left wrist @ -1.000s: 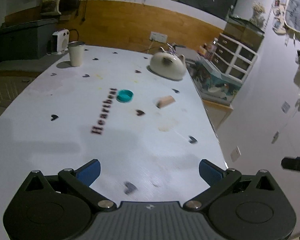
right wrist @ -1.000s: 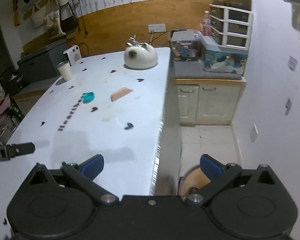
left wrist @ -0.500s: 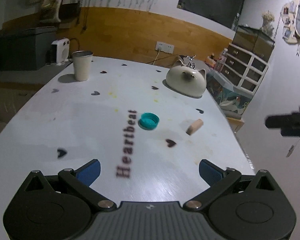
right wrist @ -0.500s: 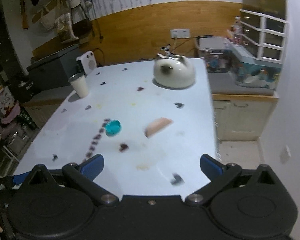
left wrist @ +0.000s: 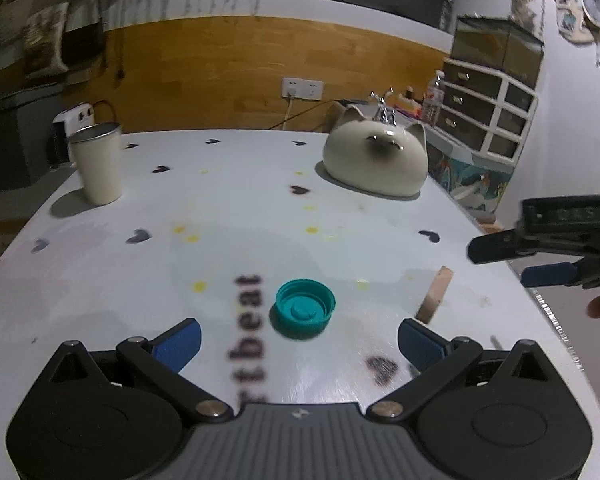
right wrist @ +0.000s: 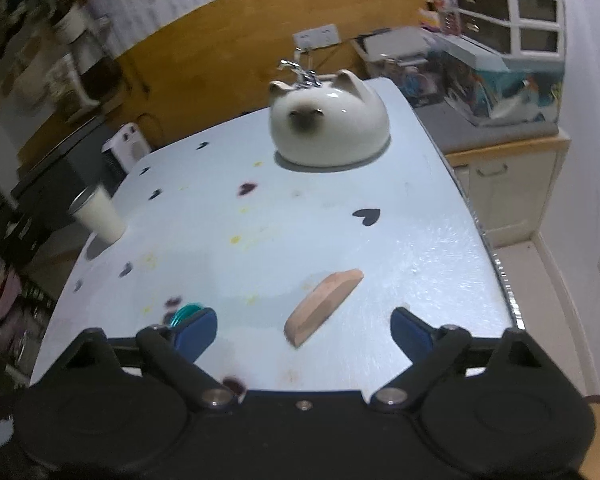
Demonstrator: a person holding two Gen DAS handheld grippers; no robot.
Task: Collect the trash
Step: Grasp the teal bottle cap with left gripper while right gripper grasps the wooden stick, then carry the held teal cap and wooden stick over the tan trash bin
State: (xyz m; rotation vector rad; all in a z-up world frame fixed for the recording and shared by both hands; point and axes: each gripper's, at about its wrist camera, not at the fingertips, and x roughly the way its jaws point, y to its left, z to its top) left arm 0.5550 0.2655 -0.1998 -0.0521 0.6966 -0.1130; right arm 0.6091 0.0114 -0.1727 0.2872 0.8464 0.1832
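So the bench (left wrist: pixel 100 280) here is a smooth white top with a faint brushed sheen, printed with little dark hearts and some lettering, plus a few yellowish specks scattered about. The trash sits near the front: a teal plastic bottle cap (left wrist: pixel 305 307), round with a ribbed rim, lying open side up, and to its right a tan wedge-shaped scrap (right wrist: pixel 323 305) with a flat cut face and one rounded edge, looks like wood or maybe eraser, can't really tell. The left hand-held gripper (left wrist: pixel 298 338) hangs over the bench with its blue-padded jaws spread wide, the cap just ahead and between the tips, nothing clamped. The right hand-held gripper (right wrist: pixel 303 329) has its jaws apart too, though they've just been closing in a bit; the tan scrap lies between its tips and the pads aren't touching it, while the cap peeks out behind its left pad. Further back there's a glossy cream ceramic cat-shaped pot (left wrist: pixel 376 162) with rounded ears and a dark snout, and a plain cream tumbler (left wrist: pixel 97 164) with a metal rim at far left
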